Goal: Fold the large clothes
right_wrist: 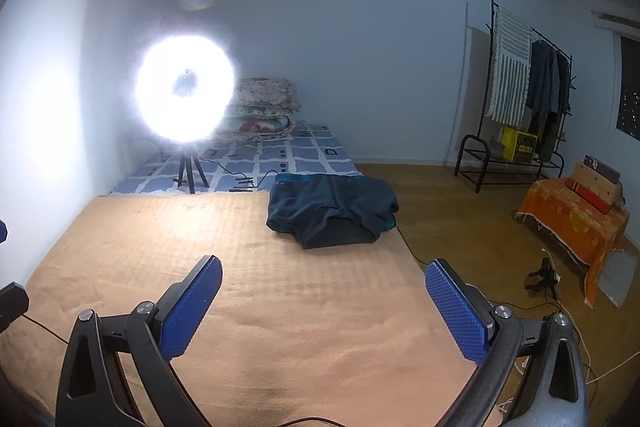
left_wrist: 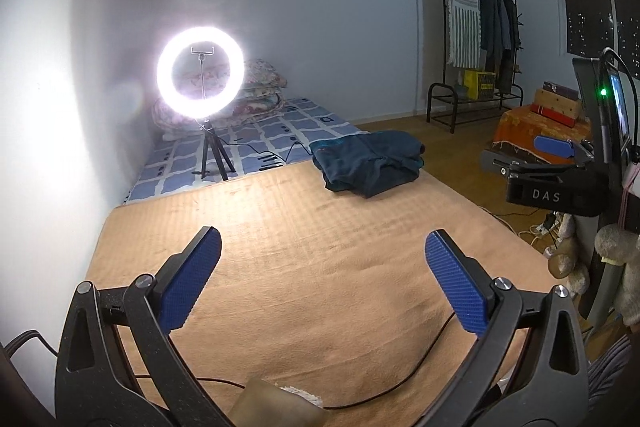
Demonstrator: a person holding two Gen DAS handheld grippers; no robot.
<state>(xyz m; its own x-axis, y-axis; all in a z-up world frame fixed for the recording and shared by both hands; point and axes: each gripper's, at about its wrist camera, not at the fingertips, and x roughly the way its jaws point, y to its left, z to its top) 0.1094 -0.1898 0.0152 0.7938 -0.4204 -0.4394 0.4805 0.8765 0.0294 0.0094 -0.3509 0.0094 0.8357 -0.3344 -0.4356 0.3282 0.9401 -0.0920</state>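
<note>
A dark navy folded garment with teal trim (left_wrist: 368,163) lies on the far right part of a tan fleece blanket (left_wrist: 280,247) that covers the near surface; nothing touches it. Both tools hover over the bare blanket well short of it. The left gripper (left_wrist: 322,243) stands wide open, its two blue textured pads (left_wrist: 192,279) with only blanket between them; the right gripper (right_wrist: 323,269) is spread the same way, empty.

Around them: one lit white ring light on a black tripod (left_wrist: 200,73) stands on a blue-and-white checked mattress (left_wrist: 256,143) beyond the blanket, its glare washing out the left wall. One black cable (left_wrist: 264,151) runs from the tripod toward the garment. Behind the light sits a stack of floral quilts (right_wrist: 264,107) — three layers, as far as can be told. Off to the right, across a wooden floor (right_wrist: 460,219), stands one black metal clothes rack (right_wrist: 520,99) with a striped cloth and several dark clothes hanging, and one low stand draped in orange cloth (right_wrist: 572,223) with boxes on top. Another thin cable (left_wrist: 400,375) crosses the near blanket — under the left gripper.
</note>
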